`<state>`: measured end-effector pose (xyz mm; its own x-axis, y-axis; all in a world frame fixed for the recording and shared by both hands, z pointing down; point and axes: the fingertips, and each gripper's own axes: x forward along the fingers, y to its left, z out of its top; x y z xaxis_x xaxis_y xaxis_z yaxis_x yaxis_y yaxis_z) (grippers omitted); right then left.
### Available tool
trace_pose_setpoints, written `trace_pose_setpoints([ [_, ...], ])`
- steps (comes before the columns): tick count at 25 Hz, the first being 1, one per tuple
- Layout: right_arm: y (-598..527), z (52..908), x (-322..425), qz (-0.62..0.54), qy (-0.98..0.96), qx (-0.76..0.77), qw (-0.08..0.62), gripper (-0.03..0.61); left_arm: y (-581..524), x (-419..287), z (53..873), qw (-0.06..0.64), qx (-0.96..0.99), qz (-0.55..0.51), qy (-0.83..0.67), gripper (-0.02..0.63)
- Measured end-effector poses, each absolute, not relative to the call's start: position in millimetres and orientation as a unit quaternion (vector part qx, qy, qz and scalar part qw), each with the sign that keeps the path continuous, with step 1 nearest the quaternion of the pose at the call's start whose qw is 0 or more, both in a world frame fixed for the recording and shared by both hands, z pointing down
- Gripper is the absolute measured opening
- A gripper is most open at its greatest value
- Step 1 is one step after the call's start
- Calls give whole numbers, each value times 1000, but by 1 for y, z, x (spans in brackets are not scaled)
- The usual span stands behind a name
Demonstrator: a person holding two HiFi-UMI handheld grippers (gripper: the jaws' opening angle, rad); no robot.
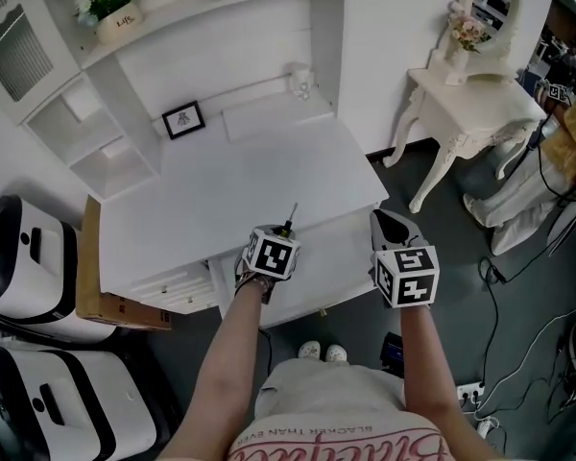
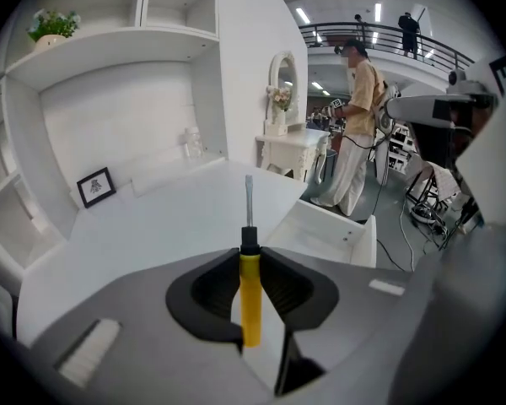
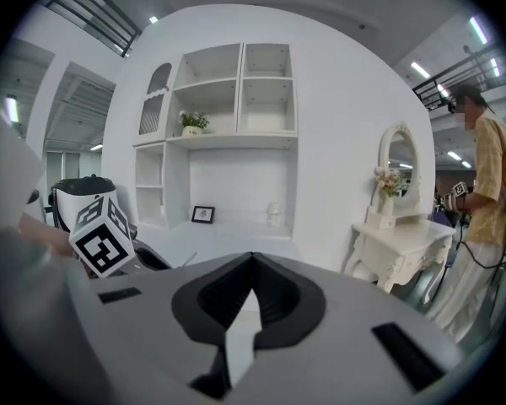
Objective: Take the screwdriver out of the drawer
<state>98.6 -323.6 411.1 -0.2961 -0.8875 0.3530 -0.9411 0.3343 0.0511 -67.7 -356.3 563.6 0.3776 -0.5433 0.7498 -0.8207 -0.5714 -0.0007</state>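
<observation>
Probably light and stiff, the screwdriver (image 2: 250, 298) is clamped by its smooth yellow handle in the left gripper (image 2: 250, 251), shaft ahead, open drawer (image 2: 337, 230) beyond; right gripper (image 3: 253, 264) closed, empty

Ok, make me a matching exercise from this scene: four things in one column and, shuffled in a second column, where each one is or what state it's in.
Column one
1. screwdriver
2. right gripper
3. picture frame
4. flower pot

Column two
A. up on the shelf
B. shut, with nothing between its jaws
C. clamped in the left gripper
D. standing at the back of the desk top

Pairs: 1-C, 2-B, 3-D, 4-A
</observation>
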Motion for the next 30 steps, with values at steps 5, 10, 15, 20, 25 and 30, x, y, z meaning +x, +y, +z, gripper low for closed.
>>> trace_pose_setpoints([
  [5, -329, 392, 93, 65, -807, 568, 149, 6, -366, -74, 532, 173, 815, 330, -444, 84],
  [10, -334, 376, 88, 62, -813, 565, 126, 6, -372, -81, 496, 140, 819, 303, -467, 83],
  [15, -339, 356, 81, 62, -821, 559, 98, 6, -377, -93, 462, 116, 821, 269, -491, 84],
  [20, -342, 328, 73, 37, -830, 551, 83, 6, -378, -105, 424, 99, 819, 228, -518, 83],
  [25, -338, 298, 63, 5, -840, 538, 68, 6, -377, -122, 379, 73, 816, 174, -546, 84],
  [30, -331, 269, 55, -31, -850, 524, 54, 6, -373, -139, 329, 28, 812, 121, -570, 84],
])
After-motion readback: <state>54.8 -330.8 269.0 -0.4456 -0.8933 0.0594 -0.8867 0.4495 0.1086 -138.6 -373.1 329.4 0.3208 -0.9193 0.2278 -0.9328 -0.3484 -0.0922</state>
